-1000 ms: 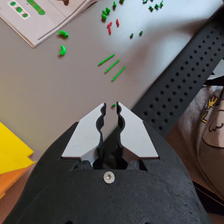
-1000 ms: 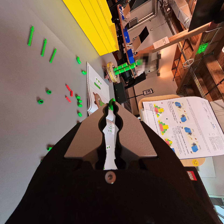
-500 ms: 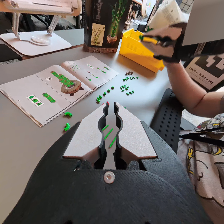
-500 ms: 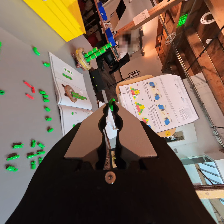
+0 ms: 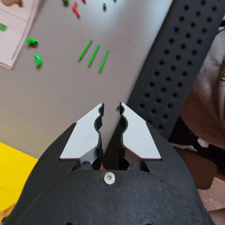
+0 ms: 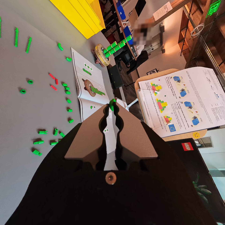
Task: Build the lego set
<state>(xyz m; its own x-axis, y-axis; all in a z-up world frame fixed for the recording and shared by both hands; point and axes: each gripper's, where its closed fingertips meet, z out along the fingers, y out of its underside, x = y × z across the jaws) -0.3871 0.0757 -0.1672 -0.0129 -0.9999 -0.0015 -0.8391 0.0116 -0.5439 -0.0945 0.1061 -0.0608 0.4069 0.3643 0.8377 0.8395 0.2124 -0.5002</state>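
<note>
My left gripper (image 5: 111, 106) is open and empty, pointing down at the grey table near its front edge. A tiny green piece (image 5: 118, 106) lies by its right fingertip. Three thin green rods (image 5: 94, 54) lie farther ahead. My right gripper (image 6: 111, 104) is shut on a small green curved piece (image 6: 112, 103), held up in the air above the open instruction booklet (image 6: 90, 85). The partly built model (image 6: 107, 53), a tan and brown round base with green bamboo stalks, stands beyond the booklet.
Several small green pieces (image 6: 67, 92) and red pins (image 6: 53, 81) lie scattered on the table. A yellow bin (image 6: 82, 14) stands at the far side, and a yellow shape (image 5: 13, 170) shows near the left gripper. A black perforated chair part (image 5: 180, 60), the black set box (image 6: 189, 158) and an instruction sheet on a stand (image 6: 182, 97) are at the right. Left tips to right tips: about 30 cm.
The left gripper has tilted back down toward the table after looking up, and its jaws have opened wider. The right gripper still holds the green piece and has swung slightly.
</note>
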